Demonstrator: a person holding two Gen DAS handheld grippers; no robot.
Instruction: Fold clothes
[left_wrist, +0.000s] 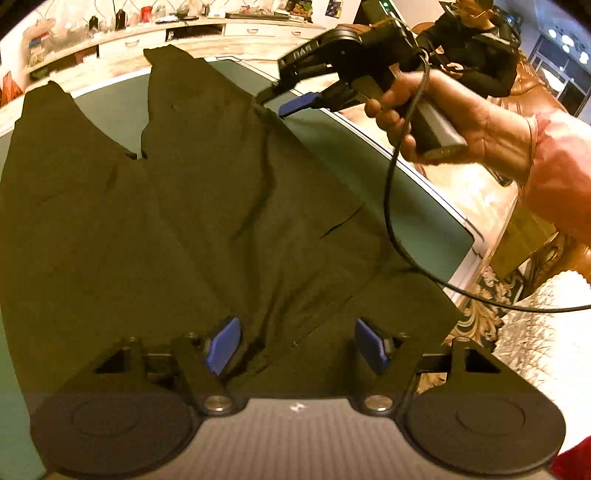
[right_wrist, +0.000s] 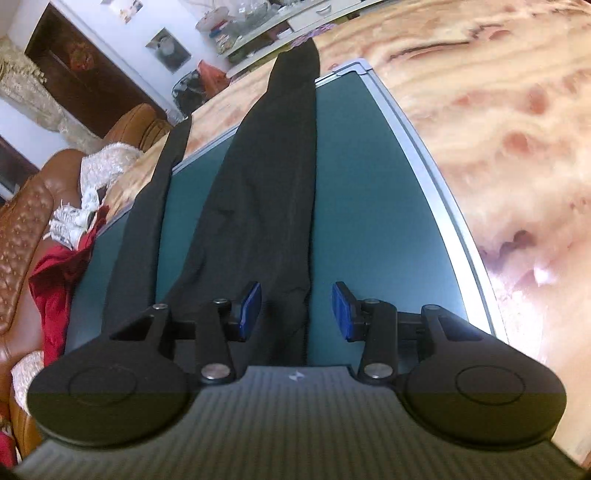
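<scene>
Left claw (left_wrist: 295, 345) hangs released over the waist end of the black trousers (left_wrist: 177, 206), blue pads clear of the cloth. Right claw (right_wrist: 297, 312) is released too, its pads astride the outer edge of one trouser leg without pinching it. The trousers lie spread flat on the green mat (right_wrist: 369, 192), leg ends reaching over the mat's far edge onto the marbled table (right_wrist: 498, 110).

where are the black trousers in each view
Left wrist: the black trousers fill the left and centre, legs fanning away.
Right wrist: the black trousers run up the centre as narrow strips.
Shared landmark: the green mat with its pale metal edge.
</scene>
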